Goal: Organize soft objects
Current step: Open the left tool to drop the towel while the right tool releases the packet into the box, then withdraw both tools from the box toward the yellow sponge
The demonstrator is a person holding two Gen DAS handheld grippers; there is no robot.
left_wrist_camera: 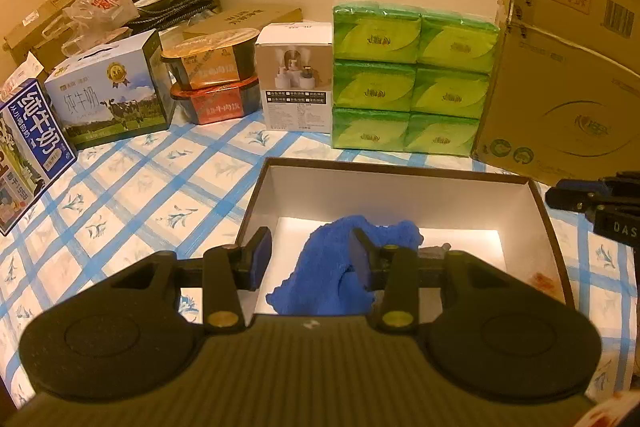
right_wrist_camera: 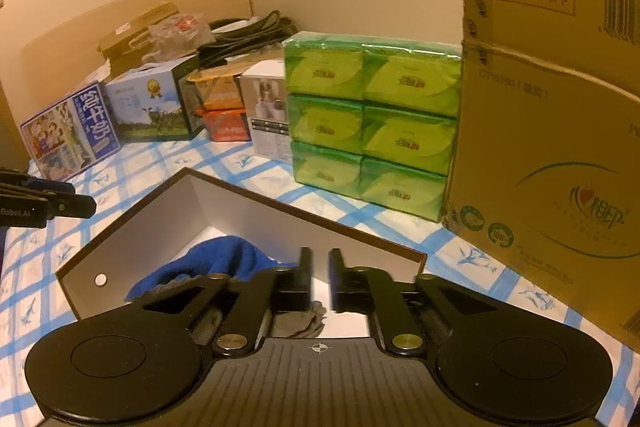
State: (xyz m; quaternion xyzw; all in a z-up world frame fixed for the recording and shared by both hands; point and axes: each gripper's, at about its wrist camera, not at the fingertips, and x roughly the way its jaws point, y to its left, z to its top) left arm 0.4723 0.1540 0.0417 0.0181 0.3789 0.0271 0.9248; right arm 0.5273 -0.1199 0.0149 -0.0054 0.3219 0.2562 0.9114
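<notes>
An open box (left_wrist_camera: 400, 171) with a dark rim and white inside sits on the blue-checked tablecloth. A crumpled blue cloth (left_wrist_camera: 320, 267) lies on its floor. My left gripper (left_wrist_camera: 310, 255) hangs over the box's near side, open; its right finger (left_wrist_camera: 362, 259) overlaps the cloth, and white floor shows beside the left one. In the right wrist view the blue cloth (right_wrist_camera: 216, 259) lies left of my right gripper (right_wrist_camera: 320, 277), whose jaws stand a little apart with nothing between them. A small grey cloth (right_wrist_camera: 298, 323) lies in the box (right_wrist_camera: 304, 213) just under those fingers.
Along the wall stand a stack of green tissue packs (left_wrist_camera: 412, 75), a tall cardboard carton (left_wrist_camera: 568, 75), a white product box (left_wrist_camera: 298, 79), two stacked food bowls (left_wrist_camera: 212, 79) and milk cartons (left_wrist_camera: 108, 95). Bags and cords pile at the far left.
</notes>
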